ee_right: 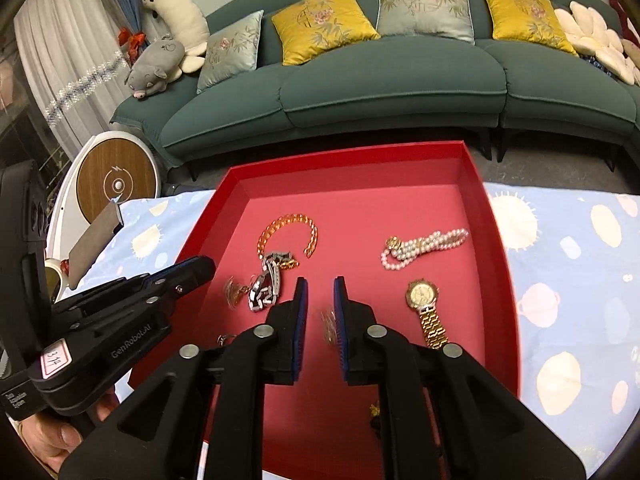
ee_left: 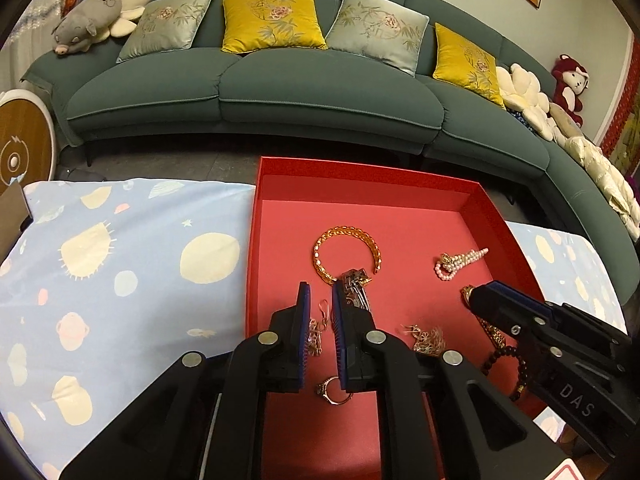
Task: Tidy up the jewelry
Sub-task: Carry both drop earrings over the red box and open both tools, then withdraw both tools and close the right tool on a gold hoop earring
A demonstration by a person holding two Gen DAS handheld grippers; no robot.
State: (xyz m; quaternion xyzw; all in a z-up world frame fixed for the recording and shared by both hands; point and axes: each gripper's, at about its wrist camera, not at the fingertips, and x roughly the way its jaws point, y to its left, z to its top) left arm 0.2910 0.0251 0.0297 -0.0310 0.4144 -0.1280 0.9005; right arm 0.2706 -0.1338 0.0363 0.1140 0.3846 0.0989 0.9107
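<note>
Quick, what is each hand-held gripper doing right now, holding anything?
Left hand-held gripper: slightly open, holding nothing, an earring lying between its fingers.
Right hand-held gripper: slightly open, holding nothing.

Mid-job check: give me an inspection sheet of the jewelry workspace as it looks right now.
Surface: table under a pale blue planet-print cloth.
Job's things: open red cardboard tray holding a gold chain bangle, pink pearl strand, gold watch, silver link bracelet, thin gold earrings, small ring, dark bead bracelet.
Clutter: grey card at the table's left edge.
Grippers: left gripper slightly open over an earring, holding nothing; right gripper slightly open, empty.
Cables: nothing seen.
Surroundings: teal sofa, yellow and grey cushions, plush toys.
</note>
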